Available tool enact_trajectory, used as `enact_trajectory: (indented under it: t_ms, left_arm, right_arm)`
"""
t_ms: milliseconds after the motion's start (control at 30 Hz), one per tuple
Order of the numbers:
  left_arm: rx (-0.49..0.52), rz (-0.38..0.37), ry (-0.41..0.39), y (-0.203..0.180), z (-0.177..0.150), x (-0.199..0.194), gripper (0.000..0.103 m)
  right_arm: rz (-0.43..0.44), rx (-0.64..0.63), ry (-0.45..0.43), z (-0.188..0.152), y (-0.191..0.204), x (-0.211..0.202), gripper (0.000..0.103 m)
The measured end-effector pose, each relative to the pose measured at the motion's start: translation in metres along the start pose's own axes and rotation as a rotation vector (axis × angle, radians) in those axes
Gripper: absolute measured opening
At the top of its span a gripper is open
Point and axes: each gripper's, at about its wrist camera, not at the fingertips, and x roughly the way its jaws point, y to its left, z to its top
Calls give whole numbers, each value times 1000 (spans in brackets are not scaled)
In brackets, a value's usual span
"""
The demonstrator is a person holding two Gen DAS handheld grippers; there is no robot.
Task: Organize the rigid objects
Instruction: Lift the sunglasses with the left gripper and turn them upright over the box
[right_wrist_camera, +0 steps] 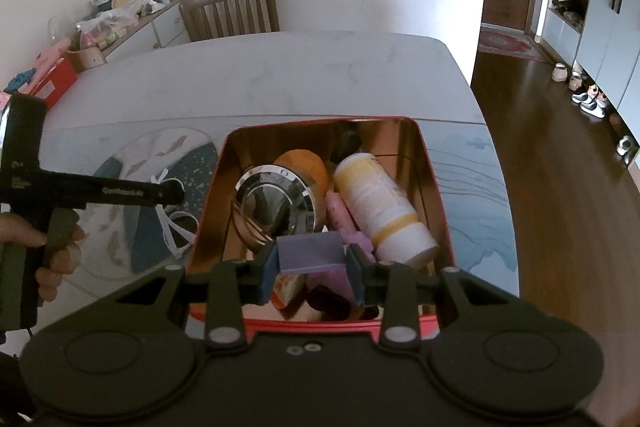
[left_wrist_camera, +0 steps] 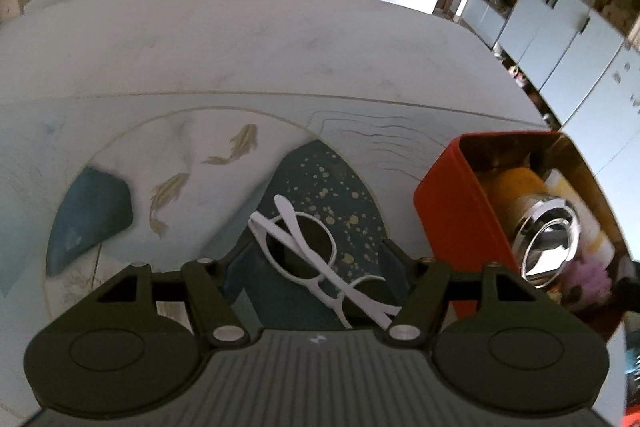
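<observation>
Red metal tin (right_wrist_camera: 434, 187): open, nearly full.
Right gripper (right_wrist_camera: 312, 267): fingers clenched on purple block (right_wrist_camera: 310, 251); next, release inside.
Left gripper (left_wrist_camera: 316, 263): fingers spread around white-framed glasses (left_wrist_camera: 304, 247).

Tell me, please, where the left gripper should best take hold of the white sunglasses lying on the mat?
Probably at the bridge between the two round lenses, coming straight down. The white sunglasses lie flat on the mat with temples folded and crossed, and the open left gripper already straddles them. The thin rims offer little purchase.
</observation>
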Motion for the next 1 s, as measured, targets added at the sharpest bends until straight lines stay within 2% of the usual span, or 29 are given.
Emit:
enact_trajectory:
  t_ms: [267,300,367,533,600,700,1000]
  left_arm:
    - [56,86,-2,-8,-2,15,64]
    - [70,89,-10,-10,-3,16,55]
    - [99,106,-24,-12,-4,16,46]
    - [169,93,-58,-14,-10,16,39]
    - [186,76,-78,-15,-11,11,21]
    - [189,39,-101,-14,-10,1,6]
    - [220,-8,-137,-14,-16,-24,5]
  right_arm:
    - [-3,1,11,-1,-5,2,36]
    - [-2,2,13,-1,-6,3,36]
    - [-1,2,15,0,-6,3,36]
    - [2,-3,18,0,-7,4,36]
    - [1,-5,19,0,-7,5,36]
    - [0,-1,14,0,-7,5,36]
    - [5,-5,-10,1,-5,1,36]
